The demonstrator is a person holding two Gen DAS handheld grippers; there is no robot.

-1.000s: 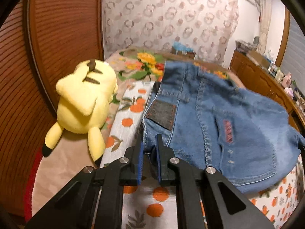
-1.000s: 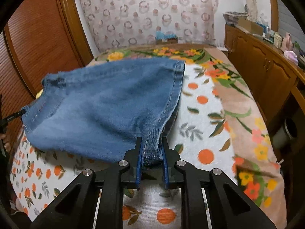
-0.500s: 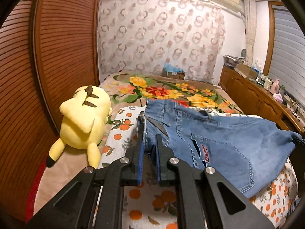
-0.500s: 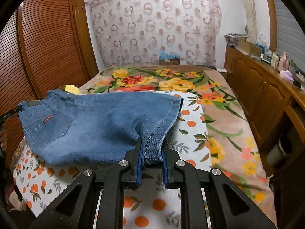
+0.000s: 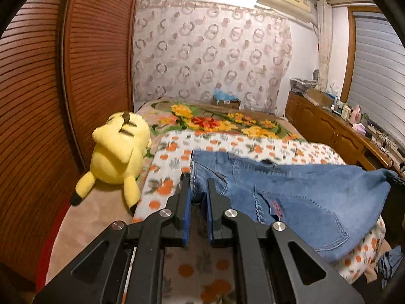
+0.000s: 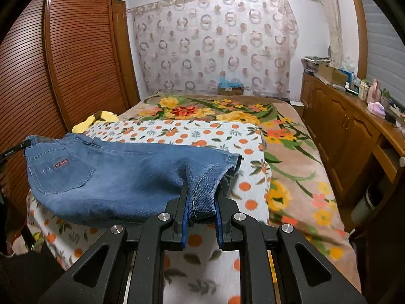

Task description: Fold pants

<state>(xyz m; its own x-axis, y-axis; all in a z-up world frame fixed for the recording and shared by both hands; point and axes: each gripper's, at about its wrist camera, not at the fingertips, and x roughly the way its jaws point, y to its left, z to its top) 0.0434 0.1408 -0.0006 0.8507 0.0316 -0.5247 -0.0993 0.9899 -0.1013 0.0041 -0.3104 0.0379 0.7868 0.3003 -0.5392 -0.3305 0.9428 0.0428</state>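
Observation:
Blue denim pants [image 5: 298,197] hang stretched between my two grippers, held above the orange-print sheet [image 5: 253,149] on the bed. My left gripper [image 5: 197,179] is shut on the waistband corner of the pants. My right gripper [image 6: 202,187] is shut on the bunched opposite end of the pants [image 6: 121,174]. The back pocket with a red label [image 6: 62,162] faces the right wrist camera. The left gripper's fingers show at the far left of the right wrist view [image 6: 15,149].
A yellow plush toy [image 5: 119,152] sits at the bed's left edge beside the wooden slatted wardrobe [image 5: 38,101]. A floral blanket [image 6: 291,157] covers the bed under the sheet. A wooden cabinet [image 6: 349,126] with small items runs along the right. A curtain [image 6: 215,45] hangs behind.
Both grippers pulled back and lowered the pants toward the sheet. The pants went from a raised, tilted spread to a lower, flatter stretch. Both grips held.

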